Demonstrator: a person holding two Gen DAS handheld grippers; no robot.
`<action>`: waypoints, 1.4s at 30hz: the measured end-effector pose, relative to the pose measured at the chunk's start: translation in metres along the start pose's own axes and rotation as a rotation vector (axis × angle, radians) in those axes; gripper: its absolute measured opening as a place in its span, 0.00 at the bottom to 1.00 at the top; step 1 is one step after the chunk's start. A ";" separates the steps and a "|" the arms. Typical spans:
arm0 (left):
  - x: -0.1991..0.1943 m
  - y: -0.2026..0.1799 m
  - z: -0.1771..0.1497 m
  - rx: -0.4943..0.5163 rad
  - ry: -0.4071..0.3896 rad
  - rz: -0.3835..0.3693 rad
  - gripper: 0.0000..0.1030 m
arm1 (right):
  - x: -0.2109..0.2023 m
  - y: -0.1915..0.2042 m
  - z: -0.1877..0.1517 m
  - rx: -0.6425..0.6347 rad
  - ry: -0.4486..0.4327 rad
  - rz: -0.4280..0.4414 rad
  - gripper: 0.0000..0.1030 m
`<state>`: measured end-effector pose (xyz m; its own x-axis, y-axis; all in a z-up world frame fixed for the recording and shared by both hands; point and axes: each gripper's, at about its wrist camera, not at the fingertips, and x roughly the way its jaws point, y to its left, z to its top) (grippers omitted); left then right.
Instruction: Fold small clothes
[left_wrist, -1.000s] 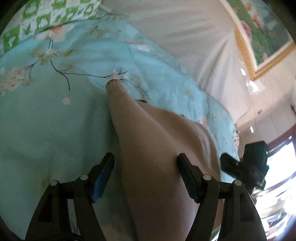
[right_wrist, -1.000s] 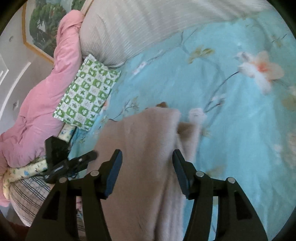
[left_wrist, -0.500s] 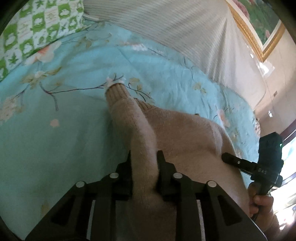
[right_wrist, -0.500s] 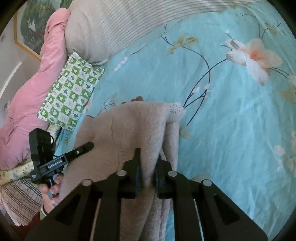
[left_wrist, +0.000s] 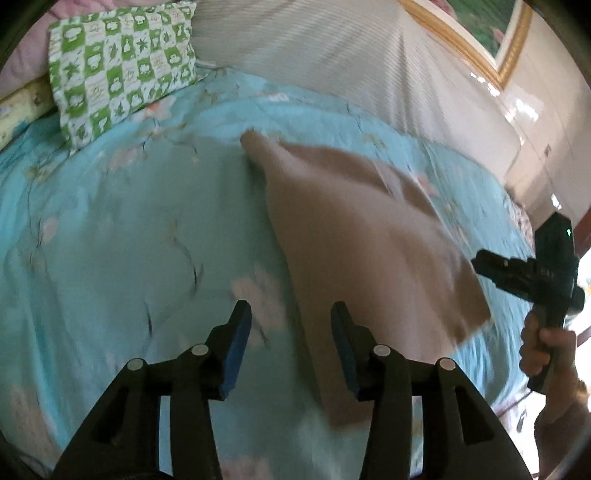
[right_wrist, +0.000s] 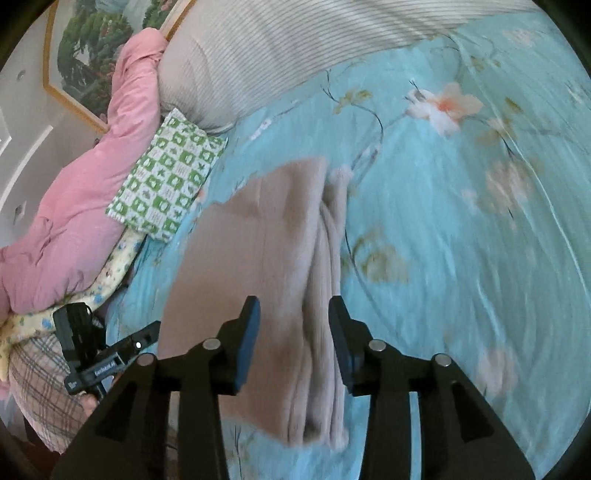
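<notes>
I am opening both the left gripper (left_wrist: 288, 343) and the right gripper (right_wrist: 293, 341), fingers apart and gripping nothing, so the beige sweater (right_wrist: 266, 266) is lying folded lengthwise on the bed (right_wrist: 461, 258).

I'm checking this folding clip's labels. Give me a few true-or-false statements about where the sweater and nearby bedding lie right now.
1. The beige sweater lies on a blue floral bedspread. True.
2. The left gripper pinches a sleeve. False: its jaws are opening, with no cloth pressed between the pads.
3. A green-checked pillow lies beside a pink quilt. True.
4. The sweater covers the green-checked pillow. False: they lie apart.
5. The right gripper hangs over the sweater. True.
</notes>
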<state>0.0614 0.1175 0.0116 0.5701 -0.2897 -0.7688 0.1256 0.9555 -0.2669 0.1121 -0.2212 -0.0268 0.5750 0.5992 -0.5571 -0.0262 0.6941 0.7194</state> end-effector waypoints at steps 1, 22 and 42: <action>-0.005 -0.001 -0.010 0.004 0.003 0.001 0.48 | -0.004 -0.003 -0.007 0.003 0.002 -0.002 0.39; 0.012 -0.025 -0.069 0.066 -0.003 0.080 0.60 | -0.005 0.007 -0.056 -0.026 -0.010 -0.028 0.39; 0.015 -0.013 -0.068 0.001 0.069 -0.013 0.07 | 0.000 -0.006 -0.066 -0.071 0.039 -0.119 0.12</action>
<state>0.0132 0.0969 -0.0355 0.5112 -0.3056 -0.8033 0.1339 0.9515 -0.2768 0.0583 -0.1988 -0.0581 0.5455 0.5251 -0.6532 -0.0180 0.7865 0.6173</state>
